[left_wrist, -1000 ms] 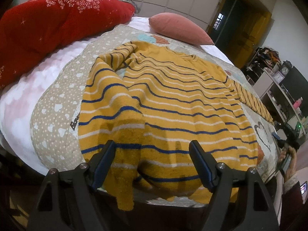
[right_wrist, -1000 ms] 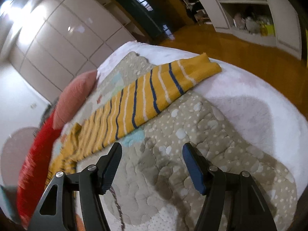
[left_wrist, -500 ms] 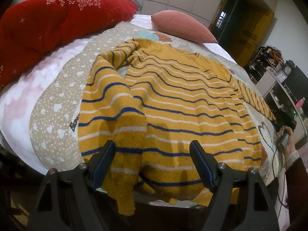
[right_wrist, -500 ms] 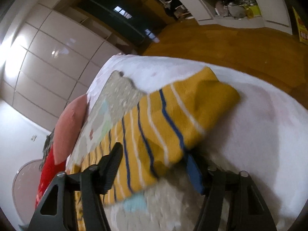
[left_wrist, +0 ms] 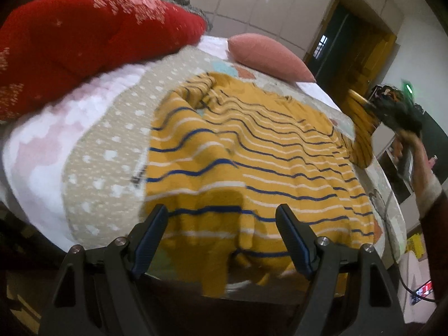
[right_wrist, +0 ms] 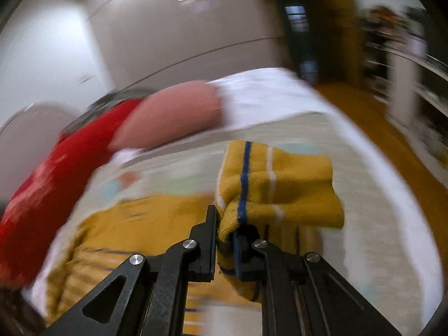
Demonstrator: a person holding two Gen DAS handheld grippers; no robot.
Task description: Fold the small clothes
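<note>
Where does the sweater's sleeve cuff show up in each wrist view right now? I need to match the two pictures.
Left wrist view: the sleeve cuff hangs lifted at the right edge, under the right tool, blurred.
Right wrist view: the cuff fills the centre, pinched between the closed jaws of the right tool.
Shared landmark: the pink pillow, upper centre in the left view, left of centre in the right view.

We can read no text, label or number in either view. Dark lettering on the beige heart-dotted quilt, ahead-left of the left gripper, is blurred beyond reading.
</note>
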